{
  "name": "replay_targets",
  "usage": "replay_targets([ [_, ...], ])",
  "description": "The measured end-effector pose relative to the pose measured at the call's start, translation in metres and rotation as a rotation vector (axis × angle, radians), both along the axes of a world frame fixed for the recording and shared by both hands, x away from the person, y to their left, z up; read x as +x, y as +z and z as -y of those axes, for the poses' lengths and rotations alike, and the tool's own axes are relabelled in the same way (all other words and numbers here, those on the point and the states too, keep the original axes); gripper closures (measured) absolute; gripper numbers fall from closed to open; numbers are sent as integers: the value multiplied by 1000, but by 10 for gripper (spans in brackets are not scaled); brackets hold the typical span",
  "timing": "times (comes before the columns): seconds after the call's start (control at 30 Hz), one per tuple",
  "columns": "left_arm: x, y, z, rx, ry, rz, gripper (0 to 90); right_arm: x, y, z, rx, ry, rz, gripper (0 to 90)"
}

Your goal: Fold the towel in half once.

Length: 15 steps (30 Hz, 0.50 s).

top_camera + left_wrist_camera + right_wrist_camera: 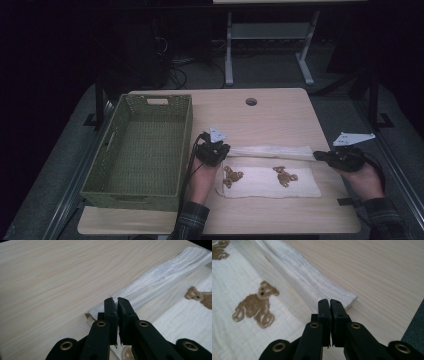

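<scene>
**Folding a bear-print cloth: where the fold could slip**

Folding looks to be the work in hand: the white bear-print cloth (270,181) lies flat on the near half of the wooden table (280,112), just right of the green woven basket (111,192), with its far edge turned over into a narrow band (272,151). The left gripper (226,148) has its jaws clamped together on the band's left corner, and the right gripper (317,155) is pinched the same way on the right corner.

Both holds appear to catch little fabric, right at the corners. If one hand pulls ahead of the other, the fold would likely skew, or a corner could slide out and drop. Dragging too low might also bunch the layer beneath, where the printed bears (285,176) sit. The basket rim stands close to the left hand, so a wide swing could knock it.
</scene>
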State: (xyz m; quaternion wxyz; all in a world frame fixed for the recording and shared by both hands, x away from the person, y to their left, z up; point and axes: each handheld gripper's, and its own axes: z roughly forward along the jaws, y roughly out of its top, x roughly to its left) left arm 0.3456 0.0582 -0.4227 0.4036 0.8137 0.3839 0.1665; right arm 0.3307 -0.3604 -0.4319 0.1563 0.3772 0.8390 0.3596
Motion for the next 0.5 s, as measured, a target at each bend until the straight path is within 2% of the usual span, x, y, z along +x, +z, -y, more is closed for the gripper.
replay_targets([
  [0.07, -5, -2, -1, -10, -2, -3, 862, -6, -1, 0, -5, 6, -6, 872],
  [0.2, -15, -5, -3, -3, -7, -5, 862, -17, -2, 0, 2, 18, -10, 871],
  [0.5, -45, -8, -9, -25, -12, -7, 862, -39, -5, -4, -26, 56, -13, 871],
])
